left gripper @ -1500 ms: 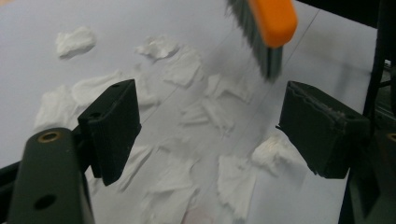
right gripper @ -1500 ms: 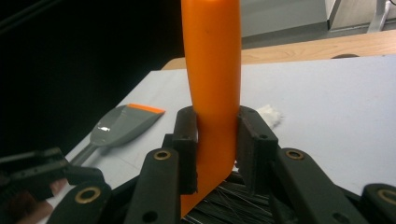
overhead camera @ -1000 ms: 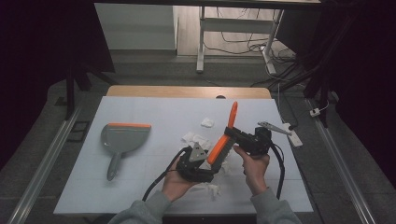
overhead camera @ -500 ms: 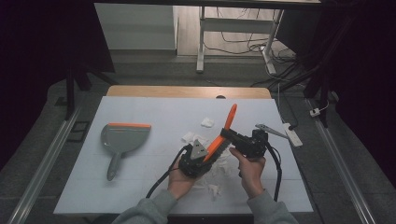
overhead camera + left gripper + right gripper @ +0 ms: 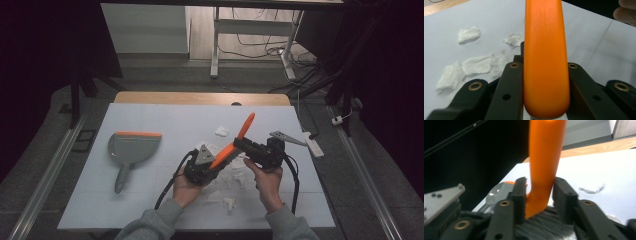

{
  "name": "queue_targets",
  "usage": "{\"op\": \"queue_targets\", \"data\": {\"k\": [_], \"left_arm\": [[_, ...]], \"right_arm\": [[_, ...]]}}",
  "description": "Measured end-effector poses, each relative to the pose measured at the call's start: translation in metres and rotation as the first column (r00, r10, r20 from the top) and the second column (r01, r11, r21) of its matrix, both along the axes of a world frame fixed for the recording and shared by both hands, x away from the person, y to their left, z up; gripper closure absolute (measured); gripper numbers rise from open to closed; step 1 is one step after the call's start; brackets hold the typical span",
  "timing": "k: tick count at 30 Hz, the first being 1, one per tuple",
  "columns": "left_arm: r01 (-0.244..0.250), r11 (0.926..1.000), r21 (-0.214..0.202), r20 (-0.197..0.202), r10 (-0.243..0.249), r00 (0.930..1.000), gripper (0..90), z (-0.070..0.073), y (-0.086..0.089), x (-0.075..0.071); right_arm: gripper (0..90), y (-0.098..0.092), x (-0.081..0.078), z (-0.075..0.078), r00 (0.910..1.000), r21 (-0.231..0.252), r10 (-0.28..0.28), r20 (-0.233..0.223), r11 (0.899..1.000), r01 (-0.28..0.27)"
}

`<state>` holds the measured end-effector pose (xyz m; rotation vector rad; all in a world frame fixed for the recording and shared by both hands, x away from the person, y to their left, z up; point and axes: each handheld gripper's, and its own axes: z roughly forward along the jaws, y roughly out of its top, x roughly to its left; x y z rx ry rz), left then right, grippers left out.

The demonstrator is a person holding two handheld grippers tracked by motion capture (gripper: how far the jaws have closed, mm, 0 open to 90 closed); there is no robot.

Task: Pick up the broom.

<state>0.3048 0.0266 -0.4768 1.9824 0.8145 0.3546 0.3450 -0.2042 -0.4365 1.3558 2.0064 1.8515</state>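
Centre of the high view, low — orange-handled brush (image 5: 235,142) held aloft above the white table (image 5: 150,200), handle tip slanting to upper right. Left gripper (image 5: 202,167) clamped tight on the handle; in the left gripper view both jaws press its sides. Right gripper (image 5: 250,149) has just been opening — jaws stand slightly off the handle, which sits between them. Torn paper scraps (image 5: 235,180) lie below; grey dustpan (image 5: 129,150) at left.
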Motion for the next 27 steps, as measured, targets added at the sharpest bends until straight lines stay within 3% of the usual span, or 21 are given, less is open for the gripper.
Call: {"op": "queue_targets", "data": {"k": [6,8,10,12,13,16,17,18,19,20,22,23,26,27], "left_arm": [[-0.005,0.9999,-0.014,-0.013,0.005,0.9999,78.3,0.004,0.013,0.005],[0.011,0.9993,0.036,0.002,-0.011,0.9999,78.3,0.008,0.018,0.005],[0.023,0.9978,0.062,0.014,-0.024,0.9996,78.3,0.011,0.021,0.005],[0.027,0.9973,0.069,0.018,-0.029,0.9994,78.2,0.012,0.023,0.004],[0.033,0.9969,0.071,0.019,-0.034,0.9992,78.2,0.013,0.024,0.004],[0.047,0.9940,0.099,0.016,-0.048,0.9987,78.2,0.013,0.027,0.005],[0.052,0.9921,0.114,0.017,-0.054,0.9984,78.3,0.013,0.027,0.005],[0.055,0.9906,0.126,0.016,-0.057,0.9982,78.3,0.013,0.027,0.005],[0.064,0.9878,0.142,0.013,-0.066,0.9977,78.3,0.013,0.027,0.005],[0.072,0.9853,0.155,0.010,-0.074,0.9972,78.3,0.012,0.026,0.005],[0.082,0.9786,0.189,0.010,-0.085,0.9963,78.4,0.012,0.024,0.004],[0.091,0.9747,0.204,0.011,-0.095,0.9954,78.4,0.012,0.023,0.004],[0.115,0.9637,0.241,0.006,-0.120,0.9927,78.3,0.013,0.020,0.003],[0.124,0.9597,0.252,0.001,-0.129,0.9917,78.3,0.013,0.020,0.003]], "right_arm": [[48.2,-0.004,0.002,0.005,0.9994,-0.053,0.024,0.026,0.998,-0.023],[44.2,-0.009,0.001,0.010,0.9968,-0.082,0.054,0.060,0.995,-0.049],[42.4,-0.010,0.001,0.014,0.9927,-0.140,0.091,0.080,0.987,-0.079],[40.4,-0.011,0.000,0.018,0.9880,-0.218,0.135,0.075,0.969,-0.115],[40.4,-0.011,0.000,0.018,0.9880,-0.218,0.135,0.075,0.969,-0.115],[39.8,-0.009,-0.002,0.022,0.9785,-0.302,0.194,0.070,0.939,-0.165],[39.9,-0.008,-0.005,0.026,0.9741,-0.357,0.206,0.094,0.920,-0.160],[39.9,-0.008,-0.005,0.026,0.9741,-0.357,0.206,0.094,0.920,-0.160],[39.9,-0.009,-0.006,0.029,0.9676,-0.390,0.231,0.103,0.904,-0.174],[39.9,-0.009,-0.006,0.029,0.9676,-0.390,0.231,0.103,0.904,-0.174],[40.0,-0.011,-0.008,0.031,0.9605,-0.415,0.253,0.116,0.891,-0.184],[39.8,-0.012,-0.009,0.034,0.9515,-0.445,0.282,0.122,0.872,-0.201],[39.8,-0.011,-0.013,0.037,0.9313,-0.494,0.338,0.136,0.838,-0.232],[39.8,-0.011,-0.013,0.037,0.9313,-0.494,0.338,0.136,0.838,-0.232]]}}
